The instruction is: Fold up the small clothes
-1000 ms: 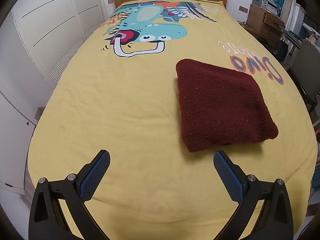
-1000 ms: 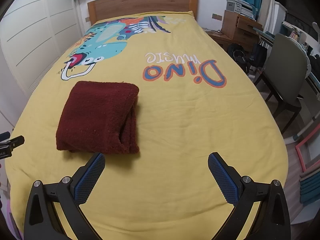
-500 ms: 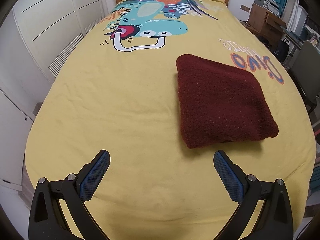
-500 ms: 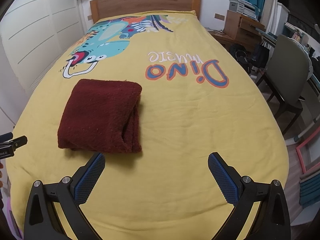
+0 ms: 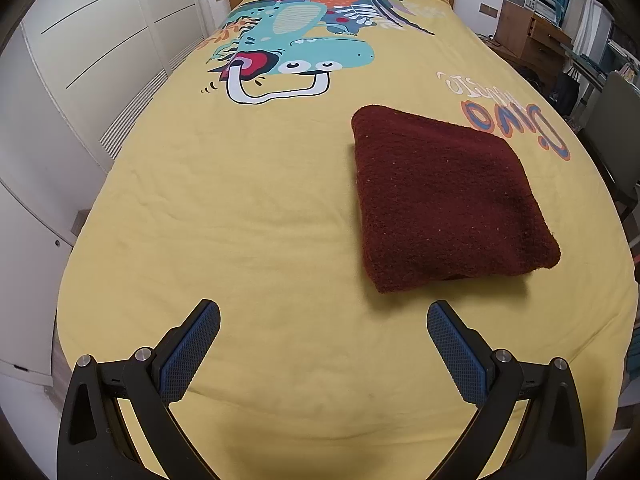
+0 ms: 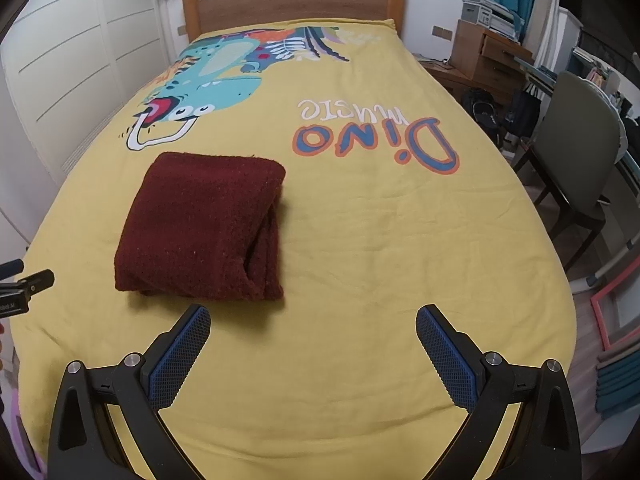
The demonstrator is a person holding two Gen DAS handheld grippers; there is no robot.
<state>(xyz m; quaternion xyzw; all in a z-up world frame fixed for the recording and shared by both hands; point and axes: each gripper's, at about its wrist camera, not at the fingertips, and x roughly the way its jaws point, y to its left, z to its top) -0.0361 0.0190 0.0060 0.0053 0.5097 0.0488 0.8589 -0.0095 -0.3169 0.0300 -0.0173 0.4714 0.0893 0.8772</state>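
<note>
A dark red fuzzy garment (image 5: 444, 200) lies folded into a thick square on the yellow bed cover (image 5: 240, 208). It also shows in the right wrist view (image 6: 204, 224), with its open layered edge facing right. My left gripper (image 5: 323, 322) is open and empty, held above the bed near its foot, with the garment just ahead to the right. My right gripper (image 6: 313, 326) is open and empty, with the garment just ahead to the left. The tip of the left gripper (image 6: 24, 286) shows at the left edge of the right wrist view.
The cover carries a dinosaur print (image 6: 208, 88) and "Dino music" lettering (image 6: 376, 136). A wooden headboard (image 6: 292, 4) stands at the far end. White wardrobe doors (image 5: 80, 80) line the left. A grey chair (image 6: 576, 160) and a wooden desk (image 6: 488, 56) stand right.
Both grippers have drifted slightly, so the garment sits a little lower and closer in both views. The garment itself has not moved. Both grippers stay open.
</note>
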